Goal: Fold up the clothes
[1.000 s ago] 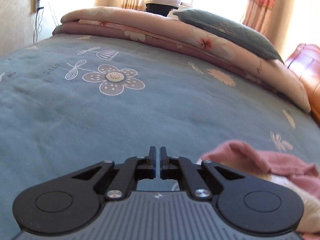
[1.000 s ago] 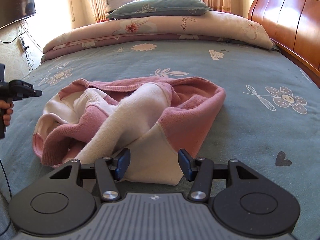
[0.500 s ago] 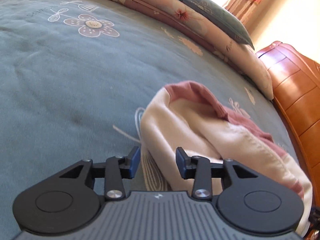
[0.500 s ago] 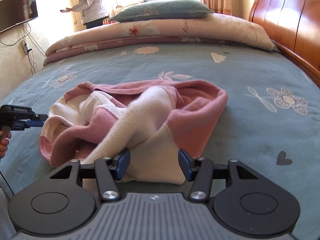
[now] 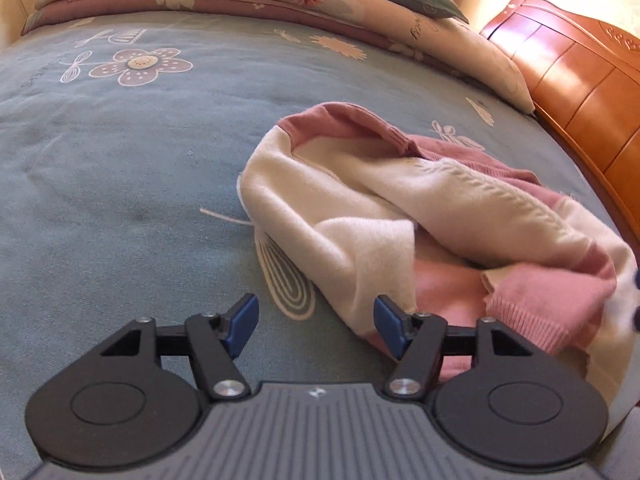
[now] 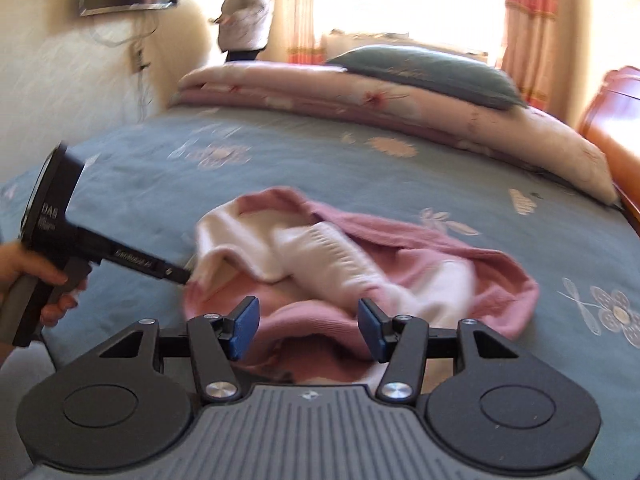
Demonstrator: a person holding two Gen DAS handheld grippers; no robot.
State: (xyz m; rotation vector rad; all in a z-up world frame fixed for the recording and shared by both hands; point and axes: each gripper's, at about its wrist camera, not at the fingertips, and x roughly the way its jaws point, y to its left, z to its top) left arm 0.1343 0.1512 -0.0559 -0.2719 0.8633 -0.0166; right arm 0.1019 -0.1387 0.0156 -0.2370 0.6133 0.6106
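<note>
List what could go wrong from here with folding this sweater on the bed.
1. The pink and cream sweater lies bunched, a sleeve draped over the body; pinching now may catch several layers and fold in the tangle.
2. The left tongs, which have just been opening, reach the cream edge while the right tongs hover open at the pink hem; uneven pulls could twist it.
3. The blue bedspread lies right under the edge and might be pinched along.
</note>
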